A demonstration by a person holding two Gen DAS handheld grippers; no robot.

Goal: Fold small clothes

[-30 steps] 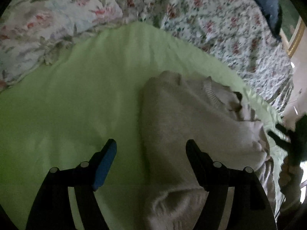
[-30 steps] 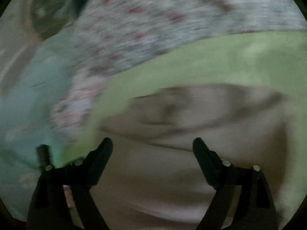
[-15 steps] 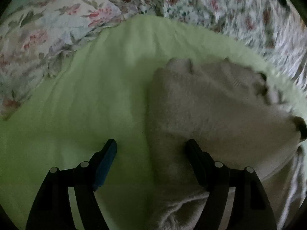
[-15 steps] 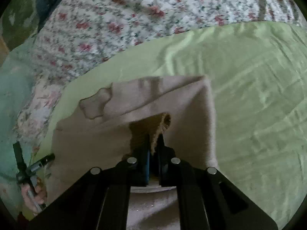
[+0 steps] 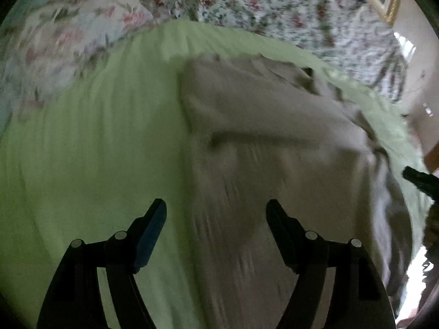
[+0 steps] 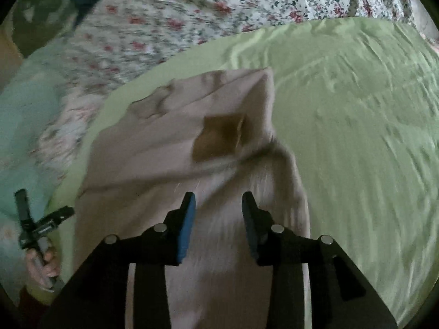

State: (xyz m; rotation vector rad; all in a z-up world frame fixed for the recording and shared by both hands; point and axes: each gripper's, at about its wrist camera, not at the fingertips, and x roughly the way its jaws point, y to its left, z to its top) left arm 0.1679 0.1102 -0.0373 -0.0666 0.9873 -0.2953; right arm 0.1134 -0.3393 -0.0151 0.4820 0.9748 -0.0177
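Both claws are hanging over the bed, tilted down at the cloth. Left gripper (image 5: 215,213) is standing with its jaws spread wide and nothing pinched, one finger over the bare sheet and the other over the garment. Right gripper (image 6: 218,205) is standing half parted; its jaws have just been opening, and the fabric beneath is lying slack, free of the pads.

That beige sweater (image 6: 175,148) is lying folded on the green sheet (image 6: 356,126), nearer the sheet's edge where the flowered bedding begins than its middle. It is looking soft and fuzzy, with a doubled layer making a thick ridge across it and a darker tan patch (image 6: 216,137) showing inside an opening near the top fold. Motion is blurring its nap in both views.

Wrinkles are running across the green sheet. A floral quilt (image 6: 247,2) is bordering its far edge, and a floral pillow (image 5: 63,44) is resting by one far corner. A gold picture frame (image 5: 393,2) is showing at the room's side. A hand (image 6: 42,266) is gripping the other gripper's handle beside the sheet.
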